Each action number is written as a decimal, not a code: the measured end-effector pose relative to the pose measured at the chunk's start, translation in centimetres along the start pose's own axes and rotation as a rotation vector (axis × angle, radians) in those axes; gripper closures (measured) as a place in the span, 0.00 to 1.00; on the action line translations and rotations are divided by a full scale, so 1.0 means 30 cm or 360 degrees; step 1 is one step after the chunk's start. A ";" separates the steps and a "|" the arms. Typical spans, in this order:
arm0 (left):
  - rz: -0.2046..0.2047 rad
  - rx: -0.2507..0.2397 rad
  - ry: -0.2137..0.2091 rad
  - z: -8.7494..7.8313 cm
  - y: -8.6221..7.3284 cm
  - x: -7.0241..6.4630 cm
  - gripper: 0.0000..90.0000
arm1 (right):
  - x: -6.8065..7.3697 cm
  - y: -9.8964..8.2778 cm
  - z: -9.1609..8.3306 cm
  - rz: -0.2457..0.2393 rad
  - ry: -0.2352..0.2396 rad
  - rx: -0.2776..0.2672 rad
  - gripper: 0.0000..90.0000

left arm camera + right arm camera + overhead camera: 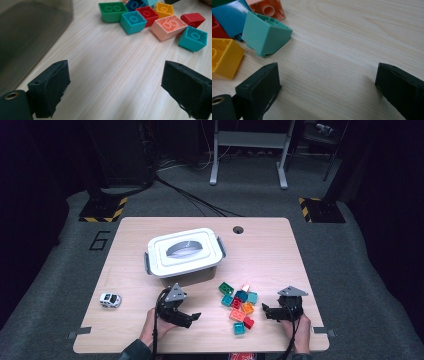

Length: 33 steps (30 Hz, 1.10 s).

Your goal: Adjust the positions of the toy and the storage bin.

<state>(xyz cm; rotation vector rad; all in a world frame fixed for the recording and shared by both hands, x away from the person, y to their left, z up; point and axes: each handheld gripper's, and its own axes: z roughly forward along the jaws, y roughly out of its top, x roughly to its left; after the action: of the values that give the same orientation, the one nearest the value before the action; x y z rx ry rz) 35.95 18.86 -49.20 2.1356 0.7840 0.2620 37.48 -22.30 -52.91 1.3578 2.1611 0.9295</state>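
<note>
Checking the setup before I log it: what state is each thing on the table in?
storage box: lid on, handle folded flat.
toy car: upright on its wheels.
blocks: loose pile, some tipped.
left gripper: open, empty.
right gripper: open, empty.

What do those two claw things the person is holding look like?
Each gripper is black, with a grey three-cornered plate on top and a black cable trailing back past the hand. The left gripper and right gripper each end in two chunky black jaws with rough, slightly ragged pads. A brass-coloured hole sits beside one jaw. The person's left sleeve looks dark.
</note>
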 end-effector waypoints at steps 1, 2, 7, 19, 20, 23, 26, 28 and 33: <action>-0.0005 0.0007 -0.0001 -0.014 -0.007 0.010 0.07 | 0.000 0.000 0.000 -0.0001 0.0000 0.0000 0.06; -0.0014 0.0005 0.0013 -0.025 -0.014 0.017 0.07 | 0.000 0.000 0.000 0.0000 0.0000 0.0000 0.06; -0.0060 0.0016 0.0064 -0.075 -0.051 0.050 0.05 | 0.000 0.000 0.000 0.0000 0.0000 0.0000 0.06; -0.0168 -0.0006 0.0236 -0.225 -0.099 0.155 0.00 | -0.002 0.000 0.001 -0.0009 -0.0001 -0.0002 0.06; -0.0164 0.0004 0.0239 -0.237 -0.095 0.165 0.00 | -0.002 0.000 0.001 -0.0010 -0.0001 -0.0003 0.06; -0.0194 -0.0030 0.0270 -0.271 -0.085 0.191 0.00 | -0.002 0.000 0.001 -0.0010 0.0002 -0.0005 0.06; -0.0190 -0.0046 0.0311 -0.296 -0.074 0.208 0.00 | -0.002 0.000 0.001 -0.0010 -0.0002 -0.0004 0.06; -0.0191 -0.0056 0.0328 -0.311 -0.065 0.220 0.00 | -0.002 0.000 0.001 -0.0009 -0.0001 -0.0003 0.06; -0.0179 -0.0071 0.0361 -0.342 -0.028 0.247 0.00 | -0.002 0.000 0.001 -0.0010 0.0002 -0.0005 0.06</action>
<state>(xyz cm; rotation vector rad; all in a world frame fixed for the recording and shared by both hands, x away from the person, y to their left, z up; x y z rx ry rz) 36.94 30.35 -43.92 2.0340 1.0155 0.4633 37.54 -22.34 -52.93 1.3484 2.1627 0.9312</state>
